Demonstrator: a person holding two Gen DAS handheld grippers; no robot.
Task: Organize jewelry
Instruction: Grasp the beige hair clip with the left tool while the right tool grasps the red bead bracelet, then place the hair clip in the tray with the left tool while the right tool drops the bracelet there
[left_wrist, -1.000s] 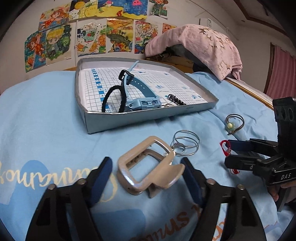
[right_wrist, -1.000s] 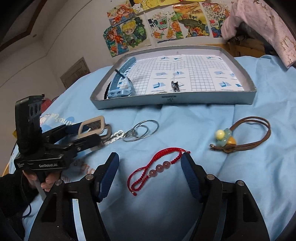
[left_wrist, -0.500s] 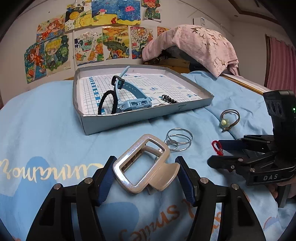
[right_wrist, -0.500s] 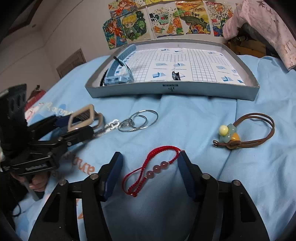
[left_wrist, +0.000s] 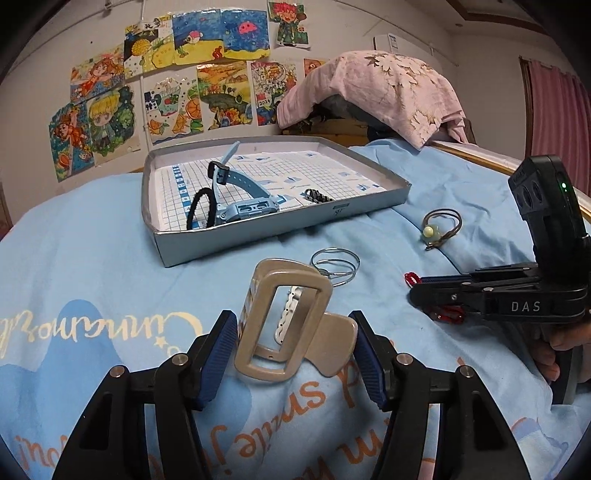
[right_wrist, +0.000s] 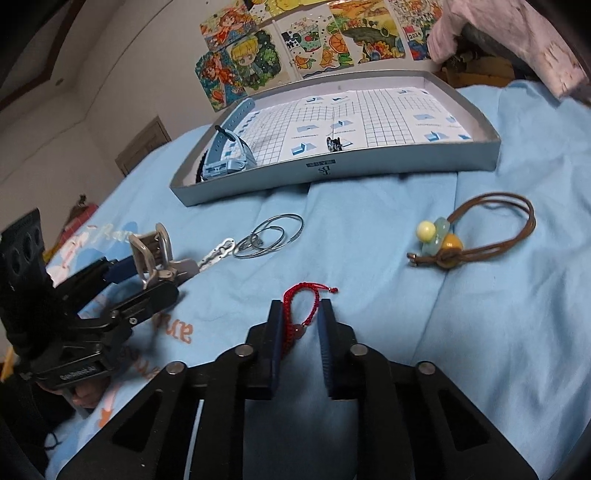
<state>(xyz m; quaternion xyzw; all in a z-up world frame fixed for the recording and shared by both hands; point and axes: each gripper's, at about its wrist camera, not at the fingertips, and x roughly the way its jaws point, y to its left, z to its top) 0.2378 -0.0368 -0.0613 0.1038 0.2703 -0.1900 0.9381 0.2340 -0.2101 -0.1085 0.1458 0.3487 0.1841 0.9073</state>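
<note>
My left gripper (left_wrist: 293, 328) is shut on a beige hair claw clip (left_wrist: 284, 325) and holds it tilted up off the blue bedspread; it also shows in the right wrist view (right_wrist: 155, 254). My right gripper (right_wrist: 300, 317) is shut on a red cord bracelet (right_wrist: 295, 295) with pink beads, low on the bedspread. The grey shallow box (left_wrist: 258, 236) lies beyond and holds a blue watch (left_wrist: 243, 199), a black hair tie (left_wrist: 197, 206) and a small dark chain (left_wrist: 317, 195).
Silver wire rings (right_wrist: 271, 236) with a white clasp lie between the grippers. A brown cord bracelet (right_wrist: 480, 232) with yellow and green beads lies to the right. A pink cloth (left_wrist: 380, 92) covers something behind the box.
The left jaws closed on the hair clip and tipped it upright. The right jaws closed on the red bracelet, bunching it between the pads.
</note>
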